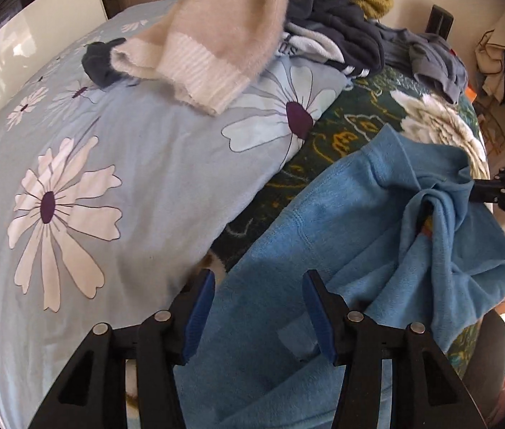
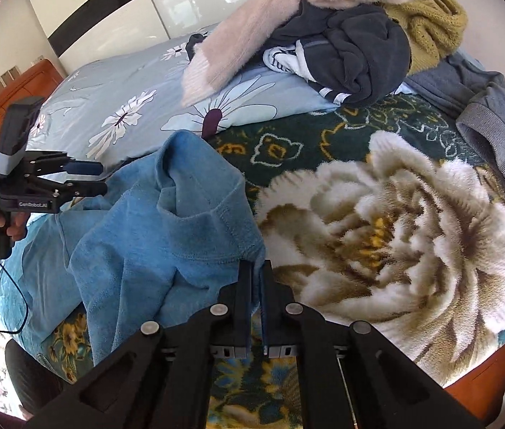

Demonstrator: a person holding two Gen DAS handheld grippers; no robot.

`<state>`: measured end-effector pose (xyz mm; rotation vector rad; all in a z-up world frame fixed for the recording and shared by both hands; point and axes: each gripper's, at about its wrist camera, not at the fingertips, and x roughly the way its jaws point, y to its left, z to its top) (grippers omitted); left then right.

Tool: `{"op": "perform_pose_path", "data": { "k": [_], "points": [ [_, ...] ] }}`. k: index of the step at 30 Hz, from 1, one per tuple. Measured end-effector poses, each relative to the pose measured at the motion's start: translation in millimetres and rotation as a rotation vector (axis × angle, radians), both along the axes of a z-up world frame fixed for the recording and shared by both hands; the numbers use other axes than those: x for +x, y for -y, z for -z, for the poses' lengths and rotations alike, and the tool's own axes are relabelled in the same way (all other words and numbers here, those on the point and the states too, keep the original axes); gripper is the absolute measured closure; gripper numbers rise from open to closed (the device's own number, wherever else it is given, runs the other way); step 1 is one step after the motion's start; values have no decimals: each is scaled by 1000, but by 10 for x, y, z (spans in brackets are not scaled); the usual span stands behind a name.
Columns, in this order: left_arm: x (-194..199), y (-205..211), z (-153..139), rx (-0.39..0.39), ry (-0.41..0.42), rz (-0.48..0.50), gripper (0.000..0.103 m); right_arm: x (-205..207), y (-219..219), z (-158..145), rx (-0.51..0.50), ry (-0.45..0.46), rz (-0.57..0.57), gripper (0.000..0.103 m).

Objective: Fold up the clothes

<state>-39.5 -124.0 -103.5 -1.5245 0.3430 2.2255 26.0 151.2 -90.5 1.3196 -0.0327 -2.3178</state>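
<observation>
My right gripper [image 2: 256, 268] pinches an edge of the soft, limp, light blue fleece top [image 2: 166, 221] rumpled on the dark green floral blanket [image 2: 324, 143], while my left gripper [image 1: 258, 286], jaws apart, hovers over its free flat part, likely the best hold

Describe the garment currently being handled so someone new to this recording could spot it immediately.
Start at the dark green blanket with the big white flower, spread beside the pale floral duvet. At its near edge lies the blue fleece top, pinched by the right hand-held gripper. It alone is bright sky-blue; the heaped clothes are pink, navy, mustard and grey.
</observation>
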Motion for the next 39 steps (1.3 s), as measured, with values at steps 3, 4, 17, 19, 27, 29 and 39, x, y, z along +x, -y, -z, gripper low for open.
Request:
{"op": "perform_pose_path", "data": {
  "k": [3, 4, 17, 19, 27, 29, 39],
  "points": [
    [-126, 24, 138, 30, 67, -12, 48, -30, -28, 35, -25, 7, -2, 99],
    [-140, 44, 157, 59, 80, -24, 49, -43, -35, 48, -31, 9, -2, 99],
    [303, 464, -630, 134, -142, -286, 98, -54, 30, -491, -65, -88, 64, 100],
    [465, 639, -996, 137, -239, -335, 98, -38, 146, -828, -37, -164, 49, 100],
    [1196, 1309, -2049, 90, -481, -445, 98, 104, 702, -2090, -11, -398, -37, 102],
    [1304, 1405, -1984, 64, -470, -461, 98, 156, 862, -2019, 13, -387, -70, 102],
    [1594, 2090, -1286, 124, -373, -645, 98, 60, 1444, -1021, 125, -200, -220, 102]
  ]
}}
